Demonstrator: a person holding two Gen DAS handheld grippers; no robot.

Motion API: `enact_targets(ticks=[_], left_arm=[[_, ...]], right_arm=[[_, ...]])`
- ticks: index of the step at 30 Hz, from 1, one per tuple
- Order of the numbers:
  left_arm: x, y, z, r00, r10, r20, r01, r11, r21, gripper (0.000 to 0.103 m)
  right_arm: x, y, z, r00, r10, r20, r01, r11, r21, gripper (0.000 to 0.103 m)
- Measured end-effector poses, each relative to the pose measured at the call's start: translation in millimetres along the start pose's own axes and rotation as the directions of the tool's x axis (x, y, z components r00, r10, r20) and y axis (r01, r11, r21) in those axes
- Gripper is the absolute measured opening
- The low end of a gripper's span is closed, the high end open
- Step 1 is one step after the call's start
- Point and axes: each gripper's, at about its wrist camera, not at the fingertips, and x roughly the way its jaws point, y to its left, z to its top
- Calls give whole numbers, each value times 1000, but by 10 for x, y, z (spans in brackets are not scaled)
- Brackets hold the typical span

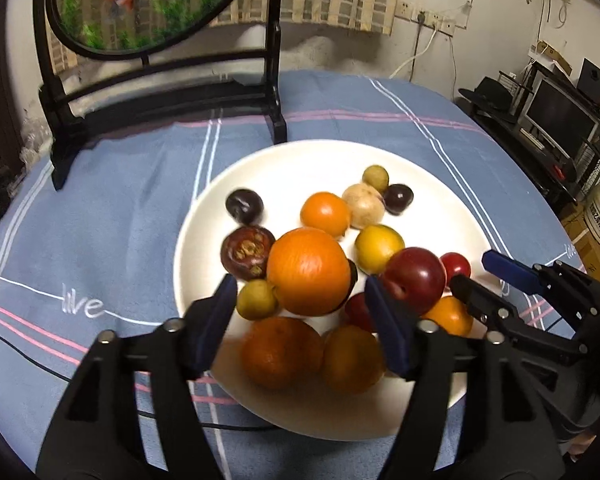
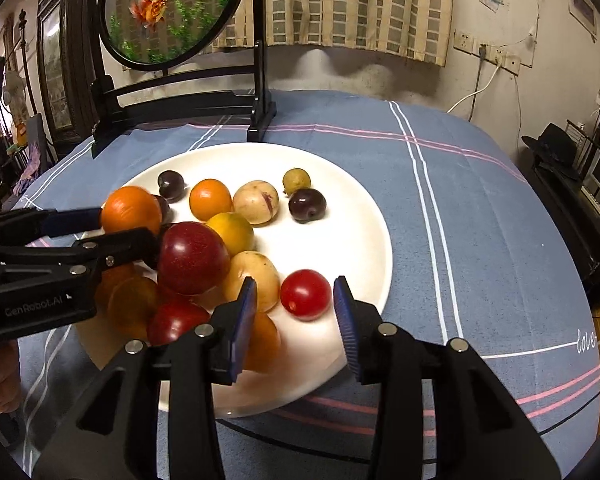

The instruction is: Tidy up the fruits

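Hovering low over the white plate, the left gripper has its blue pads spread either side of the large orange, perhaps brushing it, though blur hides any contact. The right gripper angles in from the plate's near edge, jaws parted around the small red tomato without closing. A red plum crowds between both tools. Other fruits lie heaped on the plate, atop the blue tablecloth.

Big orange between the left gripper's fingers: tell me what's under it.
The big orange sits above the white plate. A dark fruit peeks out behind its right edge. Whatever lies directly beneath is covered.
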Motion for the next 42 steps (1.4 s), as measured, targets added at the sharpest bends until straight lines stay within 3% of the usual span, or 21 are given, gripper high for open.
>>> enact_targets(ticks=[10,18,20,30,42], left_arm=[[-353,-28,-155,999,8,43,-7,1000,-6,86],[-682,-57,-435,998,16,58,-16,1000,-6,89],[-788,-55,-528,998,22,67,-21,1000,-11,91],[-1249,-58,-1003,995,32,96,-33,999,3,98],[-1334,42,-1238,995,64,77,-62,998,-21,98]], right_arm=[[-272,6,-128,1000,13,-4,-12,1000,20,40],[-614,84,-377,1000,1,-12,-1,1000,31,42],[-708,119,-466,1000,-5,-9,5,999,36,60],[-1037,269,-827,1000,-13,-22,14,999,39,60],[-1155,319,-1018,1000,1,-29,0,999,54,60]])
